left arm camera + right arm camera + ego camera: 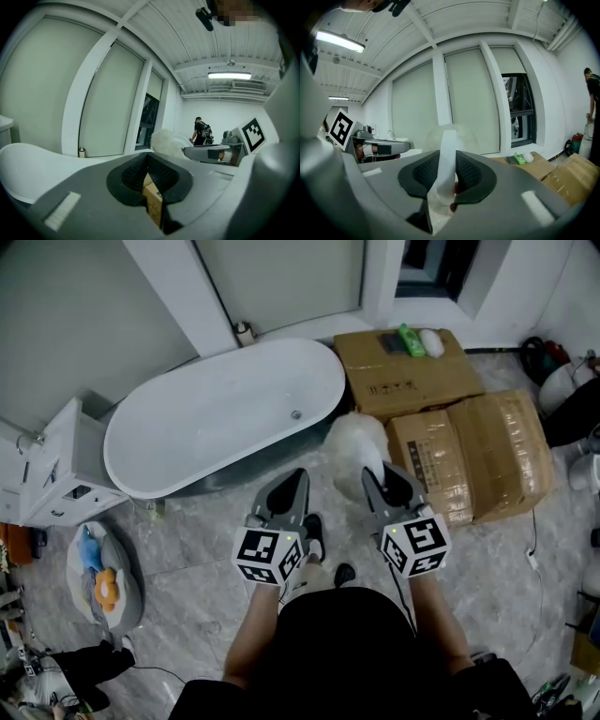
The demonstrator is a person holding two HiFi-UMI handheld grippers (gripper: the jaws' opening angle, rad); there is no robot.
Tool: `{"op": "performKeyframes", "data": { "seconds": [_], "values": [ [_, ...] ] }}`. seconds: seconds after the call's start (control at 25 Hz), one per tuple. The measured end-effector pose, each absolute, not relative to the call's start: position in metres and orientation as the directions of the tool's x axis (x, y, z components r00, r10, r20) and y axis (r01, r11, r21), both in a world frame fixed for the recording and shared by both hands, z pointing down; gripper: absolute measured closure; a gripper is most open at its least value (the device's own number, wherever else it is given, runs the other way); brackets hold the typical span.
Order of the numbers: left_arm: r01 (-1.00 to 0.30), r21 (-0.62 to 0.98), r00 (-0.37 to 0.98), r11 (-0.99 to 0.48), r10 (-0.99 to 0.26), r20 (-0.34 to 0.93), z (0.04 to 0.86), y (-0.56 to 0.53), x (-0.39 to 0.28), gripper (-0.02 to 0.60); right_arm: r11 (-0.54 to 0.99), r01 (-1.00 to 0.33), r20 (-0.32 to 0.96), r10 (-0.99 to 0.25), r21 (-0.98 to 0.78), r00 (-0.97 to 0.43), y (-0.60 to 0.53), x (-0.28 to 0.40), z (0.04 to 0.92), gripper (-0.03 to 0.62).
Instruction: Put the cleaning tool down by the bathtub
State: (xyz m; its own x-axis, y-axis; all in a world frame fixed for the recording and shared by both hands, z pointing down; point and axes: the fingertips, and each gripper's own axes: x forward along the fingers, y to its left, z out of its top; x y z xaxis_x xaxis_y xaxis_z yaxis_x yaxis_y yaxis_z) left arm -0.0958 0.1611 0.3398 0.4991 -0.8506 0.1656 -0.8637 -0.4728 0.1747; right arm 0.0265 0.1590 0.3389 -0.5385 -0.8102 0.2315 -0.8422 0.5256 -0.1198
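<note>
Right gripper (385,476) clamps cleaning tool (356,437) by handle, head toward 12 o'clock, bathtub (216,418) at 10 o'clock; left gripper (288,486) closed, empty.

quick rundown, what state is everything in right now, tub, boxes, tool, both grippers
bathtub: upright, empty, no water showing
cleaning tool: off the floor, handle clamped, fluffy head pointing away from the person
right gripper: shut on the cleaning tool's handle
left gripper: jaws together, nothing held
cardboard boxes: closed, sitting by the bathtub's end
green bottle: lying flat on the far box
</note>
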Motion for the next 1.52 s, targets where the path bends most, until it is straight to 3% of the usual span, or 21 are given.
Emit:
{"op": "performKeyframes", "data": {
  "seconds": [0.84, 1.52],
  "values": [
    [-0.793, 0.189, 0.606, -0.579, -0.781, 0.149, 0.33, -0.02, -0.115, 0.583, 0.413, -0.903, 0.23, -0.874, -0.113, -0.429, -0.005, 0.011, 0.329, 0.496],
    [-0.757, 0.208, 0.653, -0.619, -0.732, 0.195, 0.353, -0.081, -0.111, 0.584, 0.317, -0.939, 0.266, -0.901, -0.137, -0.343, -0.065, 0.03, 0.353, 0.496]
  ]
}}
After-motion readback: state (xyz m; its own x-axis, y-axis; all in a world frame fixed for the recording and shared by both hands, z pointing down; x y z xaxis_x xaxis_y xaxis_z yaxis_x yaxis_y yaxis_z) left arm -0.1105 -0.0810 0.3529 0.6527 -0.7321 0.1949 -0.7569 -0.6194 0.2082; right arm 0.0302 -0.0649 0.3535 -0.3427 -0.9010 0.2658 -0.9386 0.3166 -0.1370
